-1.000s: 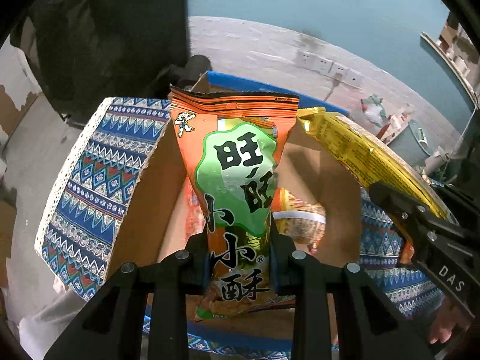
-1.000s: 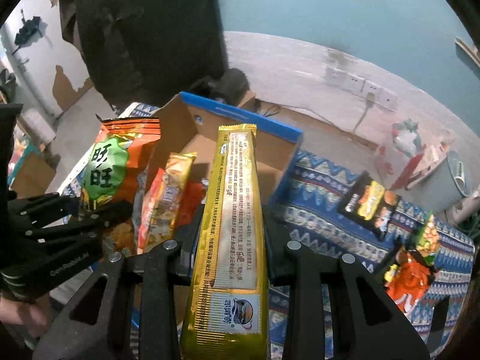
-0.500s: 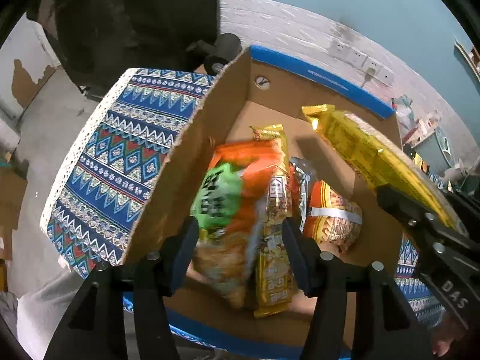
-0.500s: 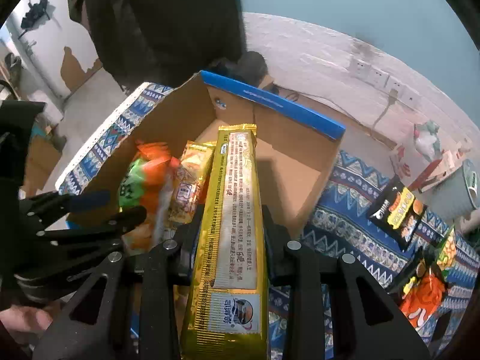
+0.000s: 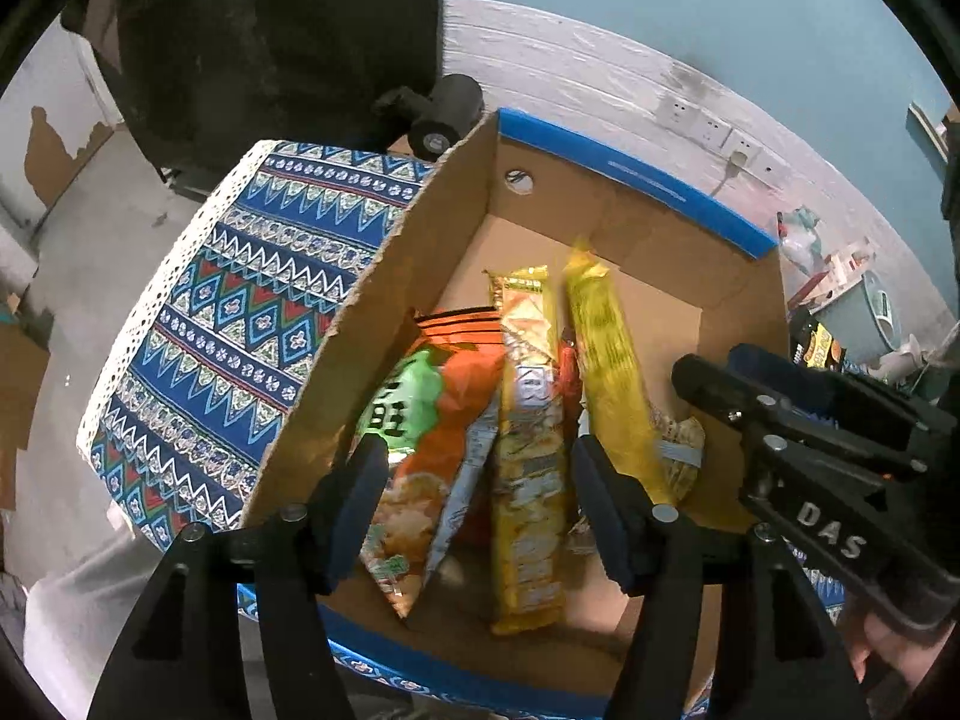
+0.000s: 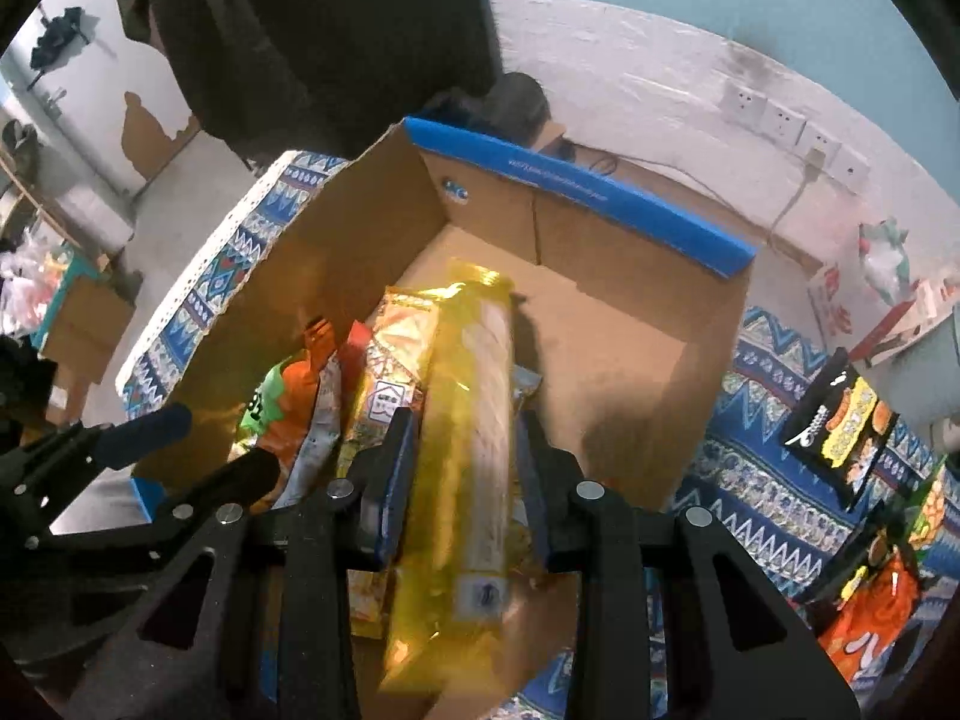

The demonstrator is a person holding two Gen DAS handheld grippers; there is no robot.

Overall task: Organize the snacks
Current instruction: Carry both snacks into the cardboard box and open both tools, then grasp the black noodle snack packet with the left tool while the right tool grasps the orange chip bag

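Observation:
An open cardboard box [image 5: 630,204] with blue rims holds several snack packs. The orange and green bag [image 5: 432,420] lies inside at the left, beside a yellow biscuit pack [image 5: 528,408]. My left gripper [image 5: 474,498] is open and empty above them. The long gold pack [image 6: 474,420] is blurred and drops between the open fingers of my right gripper [image 6: 465,474] into the box [image 6: 630,324]; it also shows in the left wrist view [image 5: 606,360], where the right gripper [image 5: 810,438] is at the right.
The box sits on a blue patterned tablecloth [image 5: 240,306]. A black and yellow snack pack [image 6: 840,420] and an orange one [image 6: 870,606] lie on the cloth [image 6: 774,480] to the right of the box. A dark object [image 5: 444,114] stands behind the box.
My left gripper let go of the orange and green bag into the box and opened wider. My right gripper opened and the gold pack is slipping down into the box.

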